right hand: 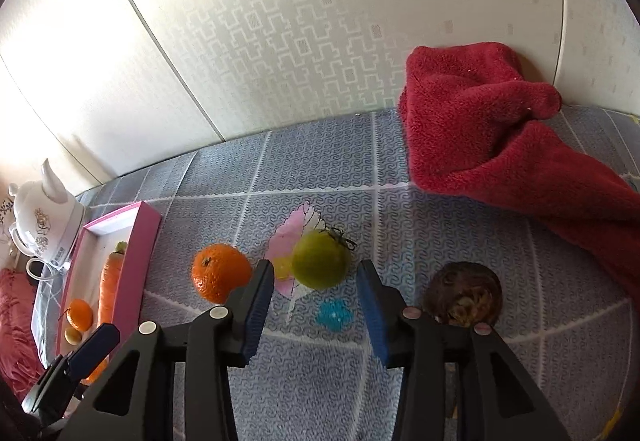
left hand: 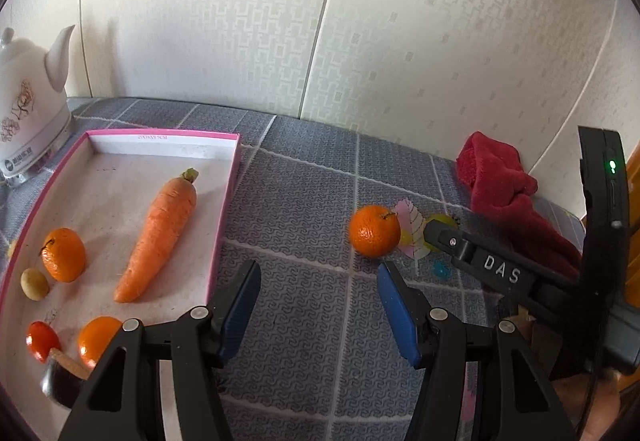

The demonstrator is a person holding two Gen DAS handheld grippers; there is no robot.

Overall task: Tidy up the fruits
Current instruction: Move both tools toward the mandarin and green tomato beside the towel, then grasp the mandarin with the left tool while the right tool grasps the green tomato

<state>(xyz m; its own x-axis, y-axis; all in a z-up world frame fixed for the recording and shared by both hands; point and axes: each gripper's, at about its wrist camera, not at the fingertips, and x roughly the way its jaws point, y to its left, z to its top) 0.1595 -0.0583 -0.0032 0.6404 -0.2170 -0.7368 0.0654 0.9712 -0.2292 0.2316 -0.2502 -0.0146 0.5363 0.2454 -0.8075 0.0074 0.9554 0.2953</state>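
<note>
At the left edge of the grey patterned tablecloth (left hand: 312,201), by the wall, stands a white kettle (left hand: 28,113). Just beside it lies the pink-rimmed tray (left hand: 228,201), holding a carrot (left hand: 160,237), two oranges, a small potato (left hand: 34,284) and a red tomato (left hand: 42,341). The left gripper (left hand: 318,285) hovers over bare cloth beside the tray's right rim, jaws partly apart and empty. Further right a loose orange (right hand: 220,273) lies on the cloth, then a green fruit (right hand: 320,259) just beyond the right gripper (right hand: 316,277), whose jaws stand moderately apart, gripping nothing. A brown root (right hand: 464,293) follows, and a red towel (right hand: 500,129) fills the far right corner.
</note>
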